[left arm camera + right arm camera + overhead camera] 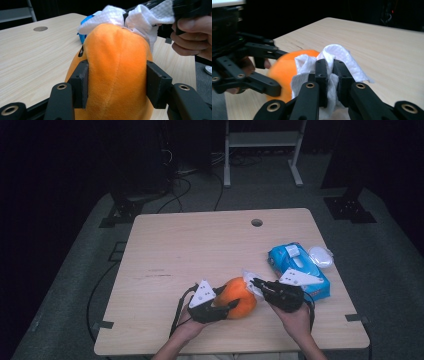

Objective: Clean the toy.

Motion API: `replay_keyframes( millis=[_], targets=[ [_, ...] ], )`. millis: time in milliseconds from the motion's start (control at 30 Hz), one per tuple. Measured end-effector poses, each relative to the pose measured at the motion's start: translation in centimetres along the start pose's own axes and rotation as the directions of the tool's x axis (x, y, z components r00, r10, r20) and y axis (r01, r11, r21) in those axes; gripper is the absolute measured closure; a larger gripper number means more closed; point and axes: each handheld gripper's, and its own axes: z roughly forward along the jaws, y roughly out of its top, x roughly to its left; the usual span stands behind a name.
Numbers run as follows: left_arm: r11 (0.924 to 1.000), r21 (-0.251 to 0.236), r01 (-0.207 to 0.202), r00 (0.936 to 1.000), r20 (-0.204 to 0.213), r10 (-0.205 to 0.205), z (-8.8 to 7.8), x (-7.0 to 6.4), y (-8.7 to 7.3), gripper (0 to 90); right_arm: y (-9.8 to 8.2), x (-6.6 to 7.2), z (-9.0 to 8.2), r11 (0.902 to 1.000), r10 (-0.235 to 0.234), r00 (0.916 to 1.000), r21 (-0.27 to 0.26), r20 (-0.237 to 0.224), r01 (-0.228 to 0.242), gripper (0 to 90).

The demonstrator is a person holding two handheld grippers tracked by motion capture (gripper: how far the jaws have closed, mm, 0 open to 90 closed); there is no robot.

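Lying lengthwise along table, orange plush (239, 297), rightward.

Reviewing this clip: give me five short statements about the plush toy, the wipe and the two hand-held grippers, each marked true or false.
1. The left hand-held gripper clamps the round orange plush toy from both sides. True.
2. The right hand-held gripper is open and holds nothing. False: it is shut on a crumpled white wipe.
3. The wipe touches the top of the plush toy. True.
4. The blue wipes packet lies at the table's left edge. False: it lies on the right side of the light wooden table, beyond the right hand-held gripper.
5. The plush toy is green. False: it is orange.
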Motion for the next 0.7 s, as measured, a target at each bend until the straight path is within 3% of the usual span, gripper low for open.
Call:
replay_keyframes(
  millis=[67, 133, 200, 267, 333, 400, 467, 500, 633, 700],
  targets=[
    [1.0000, 0.000, 0.003, 1.0000, 0.002, -0.003, 0.2, -0.2, 0.0, 44.9, 0.2, 0.9, 0.0, 0.9996, -0.029, 0.9996, -0.002, -0.008, 0.029, 81.7],
    [1.0000, 0.003, -0.006, 1.0000, -0.002, 0.006, 0.2, -0.3, 0.0, 44.9, 0.8, 2.3, 0.4, 0.9974, -0.072, 0.9962, -0.013, -0.048, 0.071, 81.7],
    [0.9999, 0.006, -0.011, 0.9999, 0.000, 0.011, 0.1, -0.3, -0.1, 44.6, 1.1, 3.0, 0.8, 0.9924, -0.123, 0.9915, -0.005, -0.042, 0.123, 81.7],
    [0.9999, 0.000, -0.010, 0.9998, 0.016, 0.010, 0.1, -0.1, -0.3, 40.0, 0.6, 2.2, 1.0, 0.9969, -0.079, 0.9957, 0.004, -0.049, 0.079, 81.7],
    [0.9999, -0.011, 0.008, 0.9989, 0.047, -0.007, 0.2, 0.2, -0.4, 29.9, -0.1, 1.2, 0.9, 0.9975, -0.067, 0.9976, 0.022, -0.016, 0.067, 81.7],
    [0.9998, 0.019, -0.003, 0.9997, 0.026, 0.003, 0.5, 0.5, -0.6, 19.7, -0.3, 0.5, 0.5, 0.9992, -0.037, 0.9993, 0.013, 0.006, 0.037, 81.6],
    [0.9997, 0.022, 0.007, 0.9995, 0.032, -0.008, 0.9, 0.5, -1.0, 22.5, -0.1, 0.6, 0.2, 0.9992, -0.038, 0.9992, 0.010, 0.014, 0.038, 81.6],
    [0.9995, 0.031, -0.008, 0.9996, 0.026, 0.007, 1.0, 0.3, -1.0, 24.1, 0.1, 1.0, 0.3, 0.9988, -0.049, 0.9987, 0.007, 0.009, 0.049, 81.5],
    [0.9987, 0.032, -0.040, 0.9992, 0.008, 0.040, 1.3, -0.3, -1.1, 33.2, 0.4, 3.2, 1.2, 0.9925, -0.120, 0.9918, 0.014, -0.043, 0.121, 81.5],
    [0.9984, 0.020, -0.053, 0.9986, -0.002, 0.053, 1.0, -0.4, -1.0, 40.8, 0.4, 2.9, 1.3, 0.9910, -0.131, 0.9909, 0.024, -0.029, 0.132, 81.5]
  ],
)
